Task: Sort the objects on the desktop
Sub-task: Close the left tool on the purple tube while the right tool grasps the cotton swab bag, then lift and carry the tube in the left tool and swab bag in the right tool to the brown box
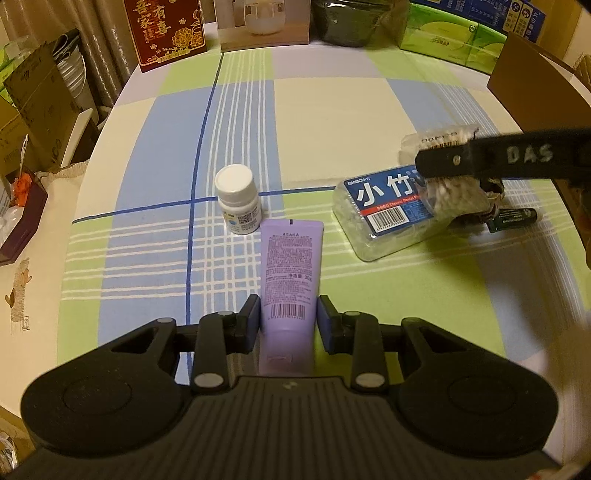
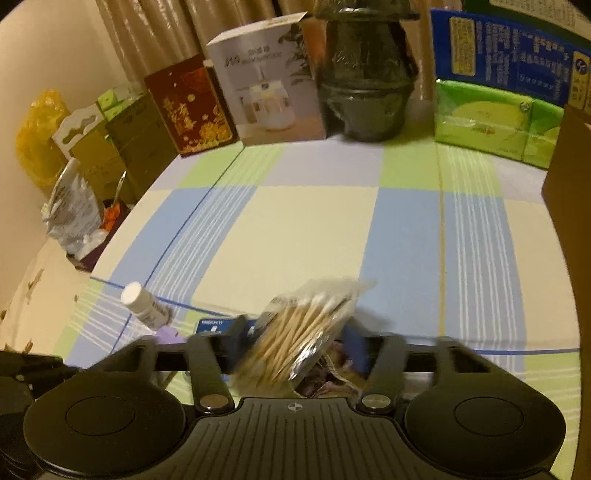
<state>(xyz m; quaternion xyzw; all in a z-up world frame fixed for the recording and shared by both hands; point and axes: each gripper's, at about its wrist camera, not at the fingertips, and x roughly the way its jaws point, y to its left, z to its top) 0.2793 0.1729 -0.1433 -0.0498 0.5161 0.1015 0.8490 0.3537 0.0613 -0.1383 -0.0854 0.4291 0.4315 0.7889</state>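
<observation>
A purple tube (image 1: 290,273) lies lengthwise on the checked tablecloth (image 1: 332,110), and my left gripper (image 1: 289,317) is shut on its lower part. A white pill bottle (image 1: 238,201) stands just beyond the tube's far end. To the right lies a clear floss-pick box with a blue label (image 1: 384,218). My right gripper (image 2: 295,343) is shut on a clear bag of cotton swabs (image 2: 306,328). In the left wrist view one black finger (image 1: 443,164) of it shows above that bag (image 1: 452,197), over the box's right end. A small dark green stick (image 1: 513,218) lies behind.
Along the table's far edge stand a red gift box (image 1: 166,33), a white carton (image 1: 264,22), a dark jar (image 1: 354,22) and green tissue packs (image 1: 454,40). A brown cardboard box (image 1: 535,92) sits at the right edge. Boxes and bags crowd the left side.
</observation>
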